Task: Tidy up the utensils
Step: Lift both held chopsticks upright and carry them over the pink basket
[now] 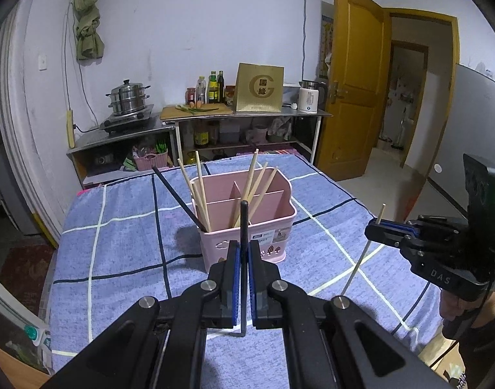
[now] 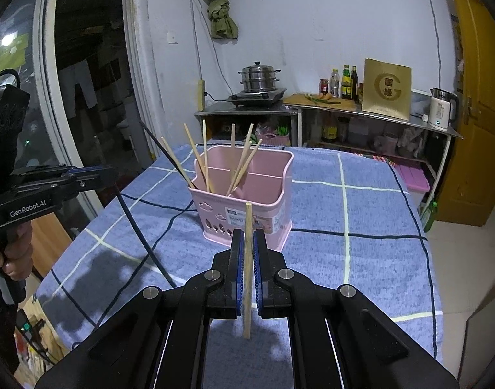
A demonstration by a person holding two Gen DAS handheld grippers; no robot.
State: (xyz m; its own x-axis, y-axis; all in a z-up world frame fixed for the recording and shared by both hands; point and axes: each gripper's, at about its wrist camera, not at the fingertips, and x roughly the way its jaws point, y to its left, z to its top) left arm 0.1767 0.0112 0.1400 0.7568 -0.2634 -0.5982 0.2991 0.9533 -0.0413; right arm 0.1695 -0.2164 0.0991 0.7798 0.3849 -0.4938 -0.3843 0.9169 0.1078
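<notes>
At twelve o'clock from both grippers stands the caddy point(image 1: 244, 214). Left gripper point(image 1: 243, 253) clamps a black chopstick point(image 1: 244, 223); right gripper point(image 2: 246, 243) clamps a wooden chopstick point(image 2: 247, 259). Both look light, stiff, slippery; mid-shaft grips suit them.

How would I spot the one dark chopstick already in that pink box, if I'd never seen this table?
Find the blue checked cloth on the table, then the pink divided basket standing on it. In its near left compartment, among pale wooden chopsticks, one black chopstick leans far out to the left. It is the only dark stick in the basket.
</notes>
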